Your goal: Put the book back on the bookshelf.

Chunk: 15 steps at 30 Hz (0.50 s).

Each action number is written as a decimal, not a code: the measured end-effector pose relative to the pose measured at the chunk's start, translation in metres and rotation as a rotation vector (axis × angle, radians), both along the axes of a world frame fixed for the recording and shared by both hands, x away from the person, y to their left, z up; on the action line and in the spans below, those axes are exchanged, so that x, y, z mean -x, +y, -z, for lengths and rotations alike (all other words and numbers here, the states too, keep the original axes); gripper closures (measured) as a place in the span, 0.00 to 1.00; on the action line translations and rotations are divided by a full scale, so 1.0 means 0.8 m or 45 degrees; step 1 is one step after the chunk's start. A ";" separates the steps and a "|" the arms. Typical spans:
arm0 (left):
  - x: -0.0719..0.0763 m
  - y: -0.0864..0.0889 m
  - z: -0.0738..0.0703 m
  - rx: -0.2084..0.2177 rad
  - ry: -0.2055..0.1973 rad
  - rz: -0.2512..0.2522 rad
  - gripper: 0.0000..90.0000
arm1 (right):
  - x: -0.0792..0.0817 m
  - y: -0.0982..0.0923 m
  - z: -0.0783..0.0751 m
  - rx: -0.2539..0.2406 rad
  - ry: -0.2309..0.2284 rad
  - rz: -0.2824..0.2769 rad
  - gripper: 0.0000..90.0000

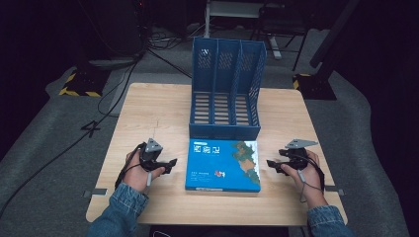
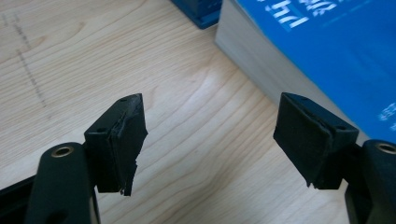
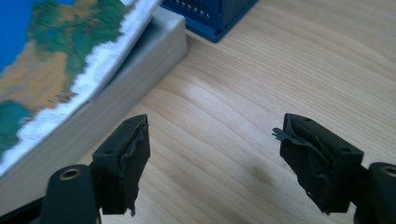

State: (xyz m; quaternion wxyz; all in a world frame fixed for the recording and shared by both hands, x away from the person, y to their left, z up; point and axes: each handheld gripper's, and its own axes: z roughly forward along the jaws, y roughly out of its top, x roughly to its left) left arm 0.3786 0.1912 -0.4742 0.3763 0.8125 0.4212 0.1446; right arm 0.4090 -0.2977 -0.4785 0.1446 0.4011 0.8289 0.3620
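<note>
A: What does the high view give of the surface and the room?

B: A square light-wood table on grey carpet, the room behind it dark, with black cables on the floor and yellow-and-black striped stand feet at both sides. A blue plastic three-slot file rack stands upright at the table's far middle. Just in front of it, touching or nearly so, lies a thick blue-covered book, flat, cover up. The left gripper sits just beside the book's left edge, the right gripper just beside its right edge; both point inward at it.

A: And the left gripper view?

B: Jaws wide apart over bare wood, nothing between them. The book's page edge runs close past the right-hand jaw; a corner of the rack shows at the top.

A: The right gripper view?

B: Jaws also spread with only wood between. The book lies to the left, its cover lifting slightly off the pages, the rack's base beyond.
</note>
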 end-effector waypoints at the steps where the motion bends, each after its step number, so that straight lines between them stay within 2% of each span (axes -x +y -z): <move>1: 0.000 -0.003 -0.001 0.005 -0.009 0.009 0.28 | 0.006 0.004 -0.005 -0.020 -0.008 -0.016 0.29; 5: -0.002 -0.015 -0.001 0.048 0.005 0.057 0.28 | 0.016 0.013 -0.011 -0.027 -0.011 -0.052 0.28; 8: -0.004 -0.023 -0.002 0.069 0.025 0.089 0.29 | 0.023 0.024 -0.014 -0.070 -0.020 -0.078 0.27; 9: -0.004 -0.026 -0.003 0.072 0.033 0.101 0.31 | 0.025 0.029 -0.013 -0.113 -0.014 -0.085 0.28; 10: -0.004 -0.026 -0.003 0.072 0.033 0.101 0.33 | 0.025 0.029 -0.013 -0.113 -0.014 -0.085 0.28; 11: -0.005 -0.030 -0.003 0.072 0.041 0.114 0.33 | 0.028 0.034 -0.012 -0.154 -0.003 -0.098 0.29; 12: -0.008 -0.035 -0.003 0.057 0.055 0.136 0.36 | 0.035 0.047 -0.011 -0.175 0.003 -0.138 0.28; 14: -0.009 -0.037 -0.002 0.050 0.058 0.132 0.37 | 0.040 0.056 -0.010 -0.168 -0.002 -0.164 0.28; 15: -0.012 -0.042 -0.001 0.052 0.068 0.151 0.38 | 0.043 0.061 -0.010 -0.164 -0.003 -0.176 0.28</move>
